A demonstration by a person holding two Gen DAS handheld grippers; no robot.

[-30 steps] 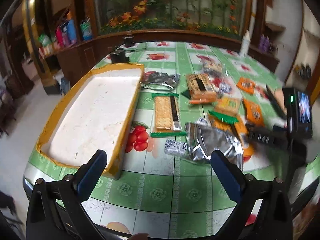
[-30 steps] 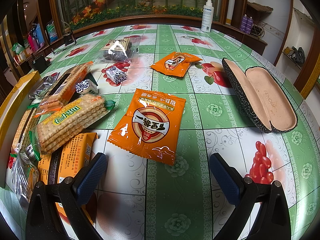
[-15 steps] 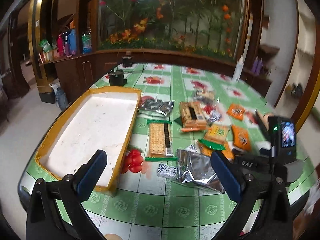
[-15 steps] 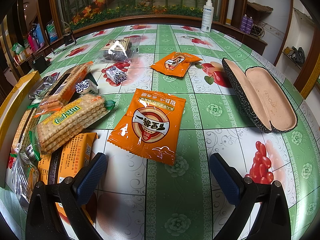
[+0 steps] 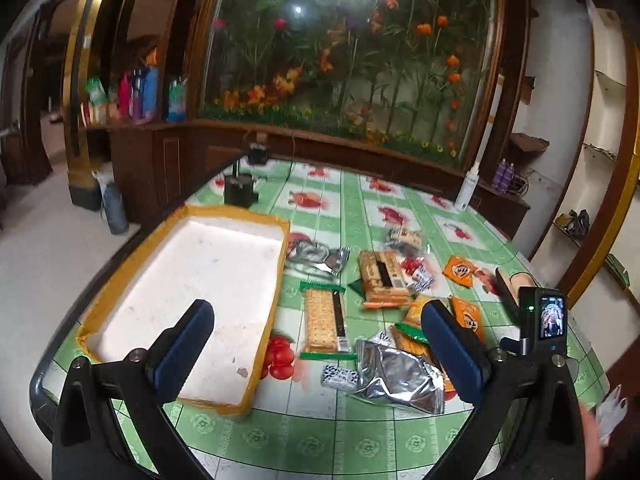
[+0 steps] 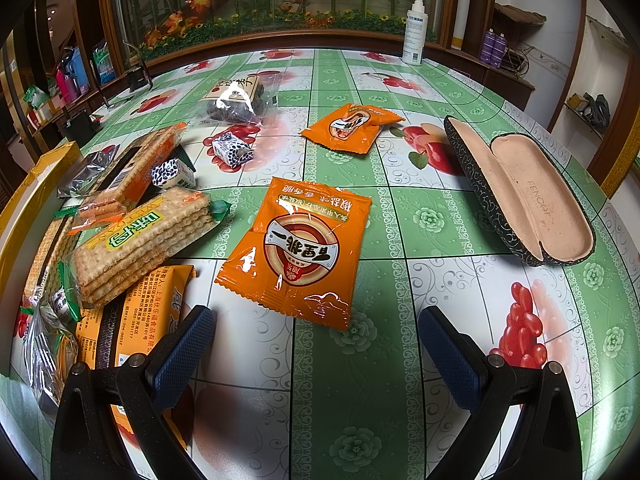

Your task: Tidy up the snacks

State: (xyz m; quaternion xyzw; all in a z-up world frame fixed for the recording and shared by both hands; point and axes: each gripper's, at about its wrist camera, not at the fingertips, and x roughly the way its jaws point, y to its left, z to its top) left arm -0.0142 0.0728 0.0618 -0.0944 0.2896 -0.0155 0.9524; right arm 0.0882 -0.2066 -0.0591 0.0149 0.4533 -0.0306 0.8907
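Left wrist view, left gripper (image 5: 316, 332): spread wide above the near edge of the tabletop (image 5: 360, 440), holding nothing.
Tray: a white foam tray with a yellow taped rim (image 5: 276, 280) lies left on the tabletop, nothing in it.
Snacks: just right of the tray, a long cracker pack with green ends (image 5: 325, 321); a crumpled silver foil bag (image 5: 400, 376) in front; orange packets behind it, print too small to read.
Right wrist view, right gripper (image 6: 316, 344): equally wide apart, empty, low over the tabletop.
Labels: an orange sachet with a round red-and-white Chinese emblem (image 6: 298, 250) lies ahead between the fingers; a second like it (image 6: 352, 126) farther back.
Others: an open patterned spectacle case (image 6: 520, 192), lining stamped "FENCOl", right; a white spray bottle (image 6: 414, 32) at the far edge.
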